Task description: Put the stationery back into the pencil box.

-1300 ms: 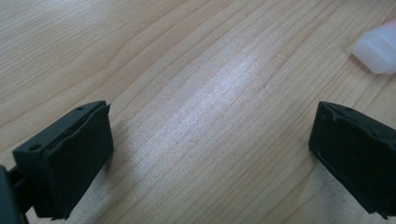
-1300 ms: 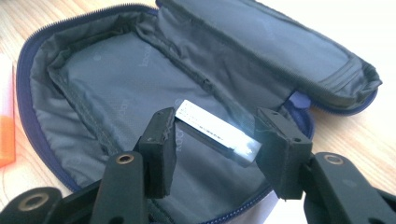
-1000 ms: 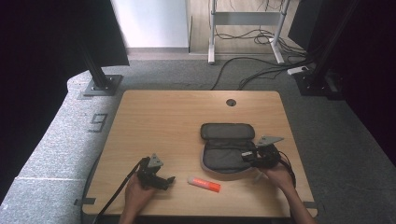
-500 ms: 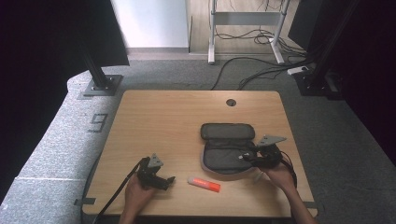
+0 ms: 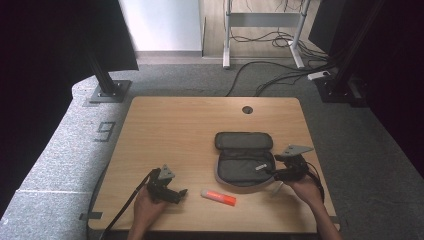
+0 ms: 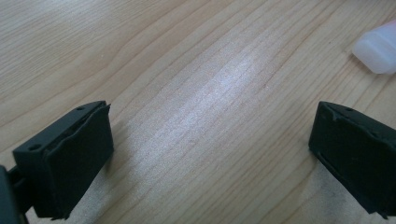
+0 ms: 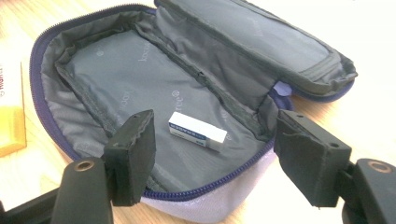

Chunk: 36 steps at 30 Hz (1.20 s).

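Observation:
A dark grey pencil case [image 5: 244, 160] lies unzipped and folded open on the wooden table [image 5: 190, 125]. Loose on its lining [image 7: 116, 79] is a small white eraser [image 7: 197, 130] [image 5: 260, 167]. My right gripper [image 5: 271, 173] [image 7: 217, 140] is at the case's right edge. Its jaws have just been opening and stand apart, one on each side of the eraser without touching it. My left gripper [image 5: 178, 193] [image 6: 210, 135] rests open on bare wood at the front left. An orange glue stick [image 5: 218, 197] with a white cap [image 6: 379, 45] lies just to its right.
The glue stick's orange body [image 7: 10, 116] lies close by the case's near left corner. A round cable hole [image 5: 247, 109] is at the table's far edge. Black stands and cables are on the floor beyond the table.
The right gripper's jaws have spread apart over the case, and the eraser lies free on the lining. Neither hand has shifted noticeably.

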Motion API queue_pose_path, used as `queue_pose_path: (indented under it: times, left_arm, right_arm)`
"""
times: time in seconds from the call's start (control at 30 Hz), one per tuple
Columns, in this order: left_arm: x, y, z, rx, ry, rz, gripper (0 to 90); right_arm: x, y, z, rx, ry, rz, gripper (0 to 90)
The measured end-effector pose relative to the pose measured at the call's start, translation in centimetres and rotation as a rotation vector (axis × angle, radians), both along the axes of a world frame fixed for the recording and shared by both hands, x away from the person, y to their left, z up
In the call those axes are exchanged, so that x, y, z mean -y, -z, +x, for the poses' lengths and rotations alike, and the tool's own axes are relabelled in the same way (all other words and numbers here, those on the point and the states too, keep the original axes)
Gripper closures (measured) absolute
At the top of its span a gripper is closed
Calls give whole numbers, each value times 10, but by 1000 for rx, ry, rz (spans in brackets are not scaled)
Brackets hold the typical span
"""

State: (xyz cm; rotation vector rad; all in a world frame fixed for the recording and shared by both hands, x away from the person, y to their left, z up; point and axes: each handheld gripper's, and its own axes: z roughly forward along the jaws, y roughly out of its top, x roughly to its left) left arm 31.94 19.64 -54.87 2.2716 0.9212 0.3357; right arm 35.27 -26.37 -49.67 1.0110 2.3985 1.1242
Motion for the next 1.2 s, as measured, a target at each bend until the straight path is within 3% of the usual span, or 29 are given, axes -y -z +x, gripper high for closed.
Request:
queue_pose_path:
  times: [0.3, 0.83, 1.2]
  left_arm:
    - [0, 0, 0, 0, 0, 0, 0]
    - [0, 0, 0, 0, 0, 0, 0]
    - [0, 0, 0, 0, 0, 0, 0]
  right_arm:
    - [8, -4, -9, 12, 19, 7, 275]
    - [28, 5, -21, -2, 76, 37, 217]
    - [40, 10, -34, 1, 125, 21, 177]
